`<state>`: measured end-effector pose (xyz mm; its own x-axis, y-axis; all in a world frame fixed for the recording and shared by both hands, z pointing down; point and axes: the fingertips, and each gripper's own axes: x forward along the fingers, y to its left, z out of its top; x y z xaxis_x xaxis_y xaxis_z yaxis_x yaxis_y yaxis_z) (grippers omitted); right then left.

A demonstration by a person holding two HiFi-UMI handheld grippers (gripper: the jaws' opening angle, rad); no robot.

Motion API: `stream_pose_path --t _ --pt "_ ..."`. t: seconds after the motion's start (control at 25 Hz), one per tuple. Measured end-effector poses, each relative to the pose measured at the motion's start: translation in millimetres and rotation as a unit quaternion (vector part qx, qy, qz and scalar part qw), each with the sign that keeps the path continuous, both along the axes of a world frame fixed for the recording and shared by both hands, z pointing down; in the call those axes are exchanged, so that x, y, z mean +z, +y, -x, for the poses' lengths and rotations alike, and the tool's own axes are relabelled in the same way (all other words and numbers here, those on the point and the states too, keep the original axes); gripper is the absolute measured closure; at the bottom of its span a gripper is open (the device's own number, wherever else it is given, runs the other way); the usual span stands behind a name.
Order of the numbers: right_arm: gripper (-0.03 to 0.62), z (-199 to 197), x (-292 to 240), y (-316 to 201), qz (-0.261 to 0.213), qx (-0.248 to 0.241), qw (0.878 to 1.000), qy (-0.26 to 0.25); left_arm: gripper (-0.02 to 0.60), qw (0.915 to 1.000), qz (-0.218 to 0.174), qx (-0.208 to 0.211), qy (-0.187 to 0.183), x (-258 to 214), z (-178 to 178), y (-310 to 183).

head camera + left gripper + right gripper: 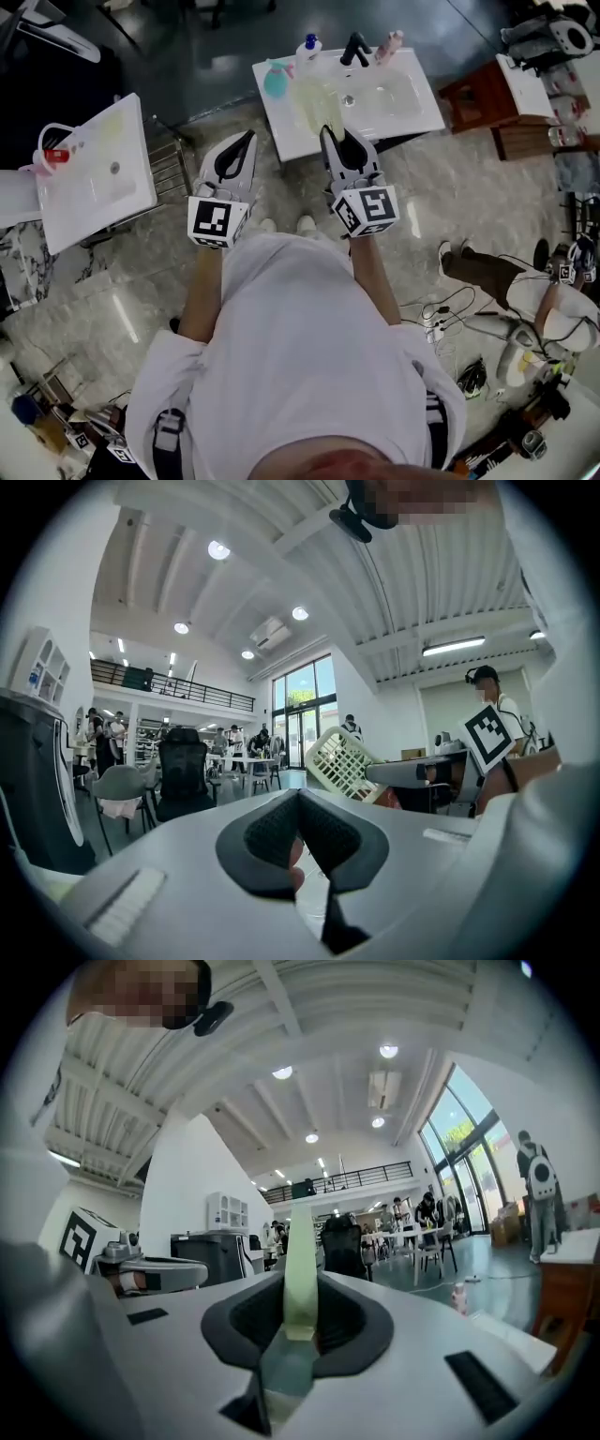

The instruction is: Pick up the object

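Left edge of head view: white basin with a red item at its far corner.

Left gripper is raised in front of the person. In its own view the left gripper has its pads meeting at the tip, jaws together and nothing between them. The same view shows a white basket, tilted, off to the right.

Green sheet is the task's thing: thin and pale. It sticks forward out of the right gripper and, from above, overlaps the left part of the sink. I cannot tell whether it touches the sink.

Right gripper view: right gripper stands at a narrow gap, pads pressed on both faces of the sheet. The sheet is seen edge-on and upright, rising past the jaw tips – held, clear of any surface in this view.

On the sink's far edge, left to right – teal item, blue-capped bottle, black tap, pink bottle. Right of the sink stands a wooden stand.
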<state>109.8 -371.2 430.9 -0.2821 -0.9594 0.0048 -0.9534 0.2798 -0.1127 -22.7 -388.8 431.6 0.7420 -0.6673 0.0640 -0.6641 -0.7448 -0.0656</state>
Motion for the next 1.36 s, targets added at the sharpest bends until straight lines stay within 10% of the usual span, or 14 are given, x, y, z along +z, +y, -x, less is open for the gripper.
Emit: stream_pose_path --t 1.36 --pt "0.522 -36 -38 47 -0.043 0.054 0.995 0.072 0.584 0.9985 -0.004 0.047 0.027 -26 -53 31"
